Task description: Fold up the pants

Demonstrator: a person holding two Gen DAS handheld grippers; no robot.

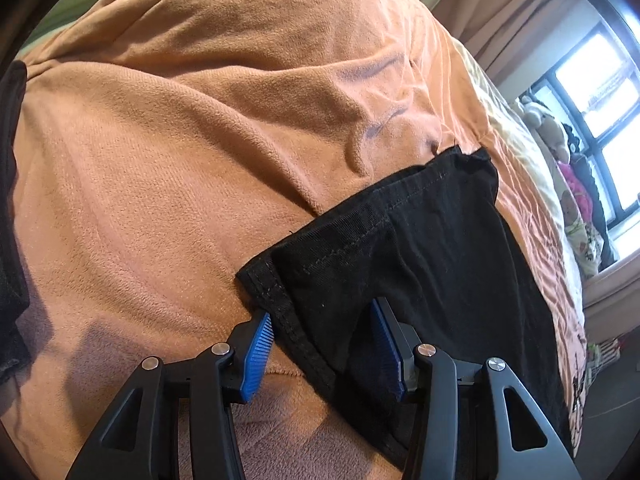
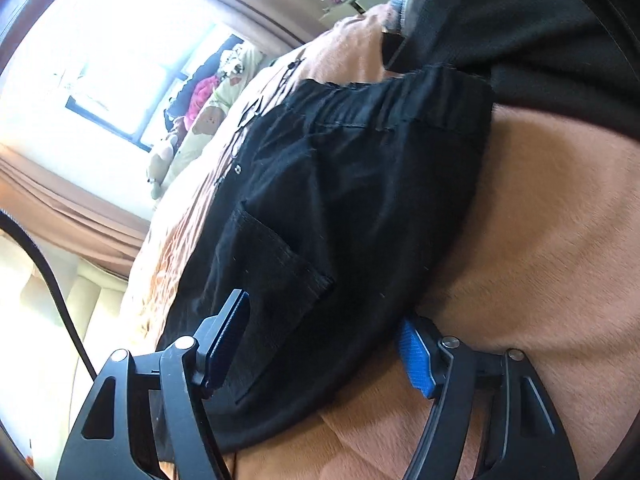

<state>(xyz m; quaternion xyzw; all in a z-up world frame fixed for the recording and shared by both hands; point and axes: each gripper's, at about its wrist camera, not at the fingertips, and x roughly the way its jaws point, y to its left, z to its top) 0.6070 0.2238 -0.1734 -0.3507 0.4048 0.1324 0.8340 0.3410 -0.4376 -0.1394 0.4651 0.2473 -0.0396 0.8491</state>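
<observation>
Black pants [image 1: 420,248] lie on an orange blanket [image 1: 180,140] on a bed. In the left wrist view I see the stitched leg hems. My left gripper [image 1: 322,322] is open with its blue pads [image 1: 260,354] astride the near hem corner, the cloth lying between the jaws. In the right wrist view the pants [image 2: 360,200] show their elastic waistband and a back pocket. My right gripper [image 2: 324,320] is open, its fingers either side of the near edge of the seat area.
The blanket [image 2: 560,240] covers the bed. More dark cloth [image 1: 10,220] lies at the left edge of the left wrist view. Stuffed toys [image 2: 216,96] and a bright window [image 1: 600,92] sit beyond the bed. A dark-clothed person [image 2: 540,20] is at upper right.
</observation>
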